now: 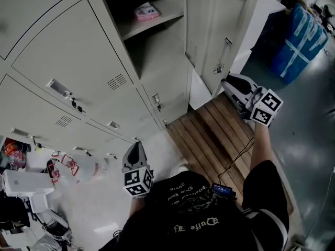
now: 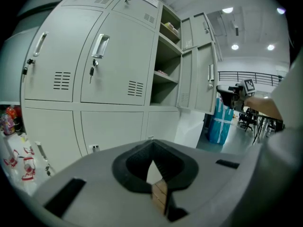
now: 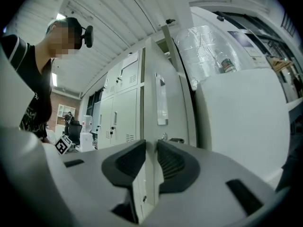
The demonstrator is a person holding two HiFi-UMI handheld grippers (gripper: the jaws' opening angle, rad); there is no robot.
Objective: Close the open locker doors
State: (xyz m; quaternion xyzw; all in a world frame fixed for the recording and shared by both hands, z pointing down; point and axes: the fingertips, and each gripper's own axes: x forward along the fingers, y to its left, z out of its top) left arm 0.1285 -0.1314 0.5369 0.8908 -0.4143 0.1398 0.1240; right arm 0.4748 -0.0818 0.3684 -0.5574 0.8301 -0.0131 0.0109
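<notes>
- Left gripper (image 1: pixel 137 146), a grey two-jaw tool with a black-and-white marker cube, sits low in front of the person's black printed shirt (image 1: pixel 188 213). Its jaws meet at the tips and hold nothing, and it points toward the lockers.
- Right gripper (image 1: pixel 227 81), of the same build, is held out at arm's length just beside the free edge of the open pale grey metal locker door (image 1: pixel 222 25). Its jaws stand a narrow slit apart. In the right gripper view the door's edge lines up with that slit, but whether the pads touch it cannot be told.
- That door is swung wide out from the tall open compartment (image 1: pixel 157 51) in the locker bank.
- A pink packet (image 1: pixel 146 10) lies on the compartment's grey shelf.
- The pale grey closed locker doors (image 1: pixel 73 56) to the left are shut.
- A brown wooden slat platform (image 1: pixel 209 135) lies on the floor below the open door.
</notes>
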